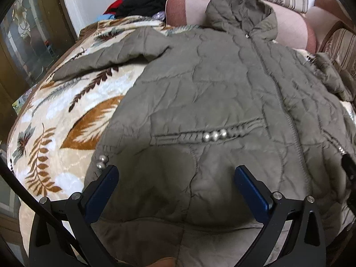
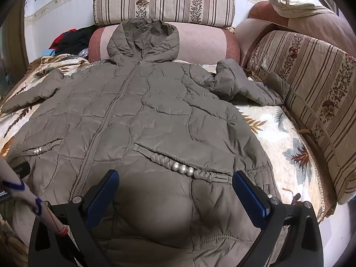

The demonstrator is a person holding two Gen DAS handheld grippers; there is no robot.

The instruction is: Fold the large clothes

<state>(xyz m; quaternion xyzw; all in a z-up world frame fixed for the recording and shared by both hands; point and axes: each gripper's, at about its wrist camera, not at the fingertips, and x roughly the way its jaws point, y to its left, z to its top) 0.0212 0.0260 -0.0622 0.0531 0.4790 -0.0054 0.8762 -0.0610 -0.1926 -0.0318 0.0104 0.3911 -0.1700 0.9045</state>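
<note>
Left gripper (image 1: 176,171): jaws spread wide, nothing between pads, hovering above lower hem of quilted jacket (image 1: 222,84). Beaded pocket trim (image 1: 214,135) just ahead of fingertips. Right gripper (image 2: 175,175): jaws likewise wide apart, empty, over hem on other side; second pocket trim (image 2: 183,168) just ahead. Jacket spread flat, front up, zipped, on leaf-print blanket (image 2: 278,129); hood (image 2: 143,42) farthest from both, against pink cushion (image 2: 200,44). Striped cushion (image 2: 164,2) beyond.
</note>
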